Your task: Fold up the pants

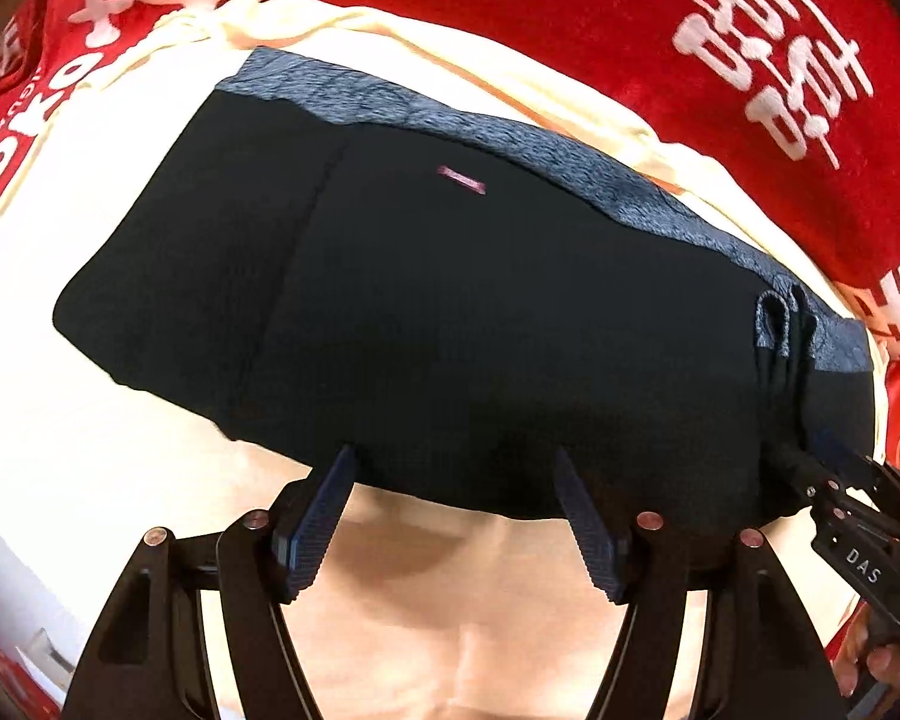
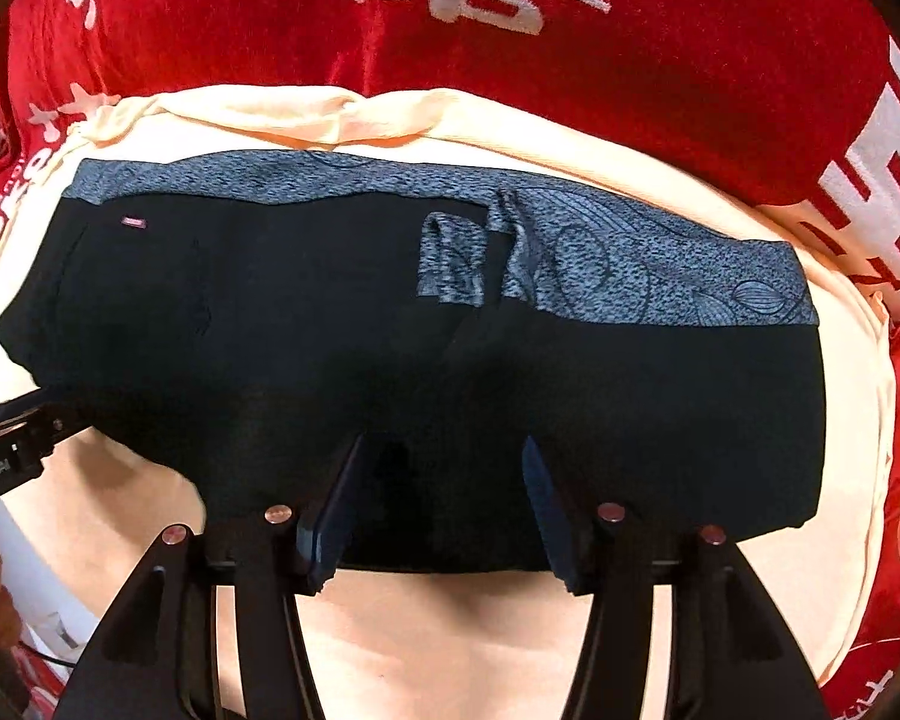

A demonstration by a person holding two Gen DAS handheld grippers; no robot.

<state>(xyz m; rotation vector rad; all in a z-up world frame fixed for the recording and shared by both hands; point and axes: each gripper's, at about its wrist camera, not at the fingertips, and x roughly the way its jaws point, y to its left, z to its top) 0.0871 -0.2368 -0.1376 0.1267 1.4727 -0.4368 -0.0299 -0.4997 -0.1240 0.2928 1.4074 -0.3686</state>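
Both grippers, left gripper (image 1: 453, 462) and right gripper (image 2: 444, 450), hover jaws wide at the black pants' (image 2: 330, 330) near fold, so pinch every layer evenly before lifting.

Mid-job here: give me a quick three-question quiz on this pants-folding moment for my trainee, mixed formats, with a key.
1. True or false: the left gripper is clamped shut on the black pants.
2. Multiple choice: the patterned blue-grey waistband runs along which edge of the pants, seen from the grippers? A) near edge B) far edge C) hidden underneath
3. Fill in: the pants lie on a ___-coloured cloth, which sits on a red cover with white characters.

Key: 1 false, both the left and the right gripper stand open at the near edge. 2 B. 3 cream.
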